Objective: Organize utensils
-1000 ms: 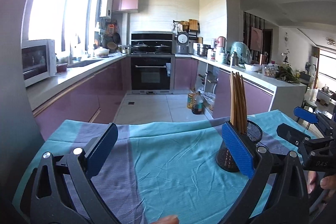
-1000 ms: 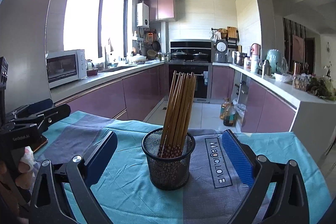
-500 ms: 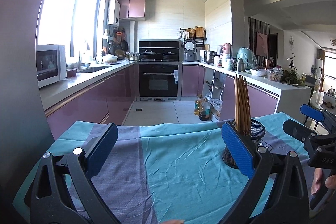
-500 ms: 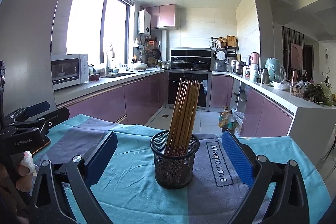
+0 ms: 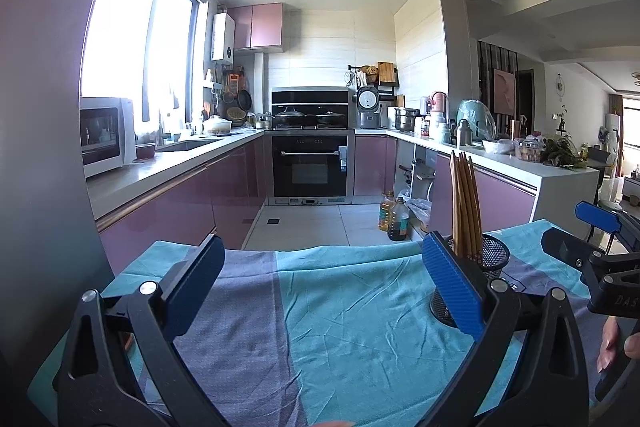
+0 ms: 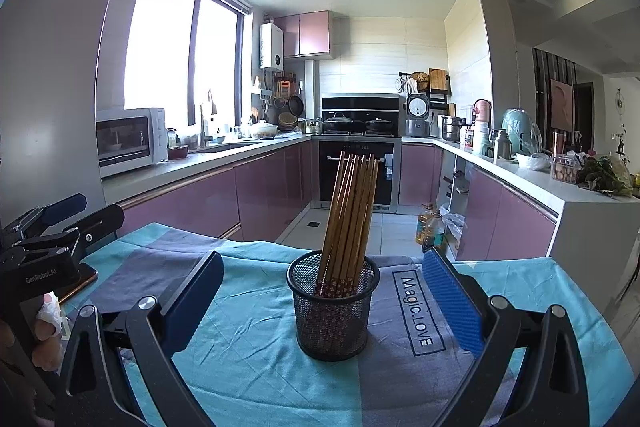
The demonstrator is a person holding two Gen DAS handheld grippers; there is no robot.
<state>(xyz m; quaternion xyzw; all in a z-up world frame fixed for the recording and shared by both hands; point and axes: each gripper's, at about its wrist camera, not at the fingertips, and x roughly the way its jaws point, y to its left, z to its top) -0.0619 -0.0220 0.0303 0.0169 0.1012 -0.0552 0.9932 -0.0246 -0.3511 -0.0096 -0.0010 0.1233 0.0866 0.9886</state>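
Right wrist view: my right gripper (image 6: 320, 303) is wide open with nothing in it, and the cup (image 6: 333, 307) sits dead centre between the two blue pads, not touching either.
Chopsticks (image 6: 350, 215): all bunched in the cup, leaning a bit to the right, tips down in the mesh.
Cloth (image 6: 248, 359): teal and grey, a bit wrinkly, and I can't spot any loose utensils on it from either cam.
Left wrist view: left gripper (image 5: 320, 287) also gaping and empty, hovering over bare cloth well left of the cup.
Cup from the left: it peeks out just behind my right-hand pad, so it's off to that side, not lined up.
Where I think we're at: looks basically done to me, sticks are all home.
If I tidy more: I'd square the bundle with the right gripper, closing slow on the sticks above the rim.
Watch out: mesh cup looks light, so a sideways bump could tip it, and the cloth could bunch under it.
Tip: keep the left one clear so they don't clash.
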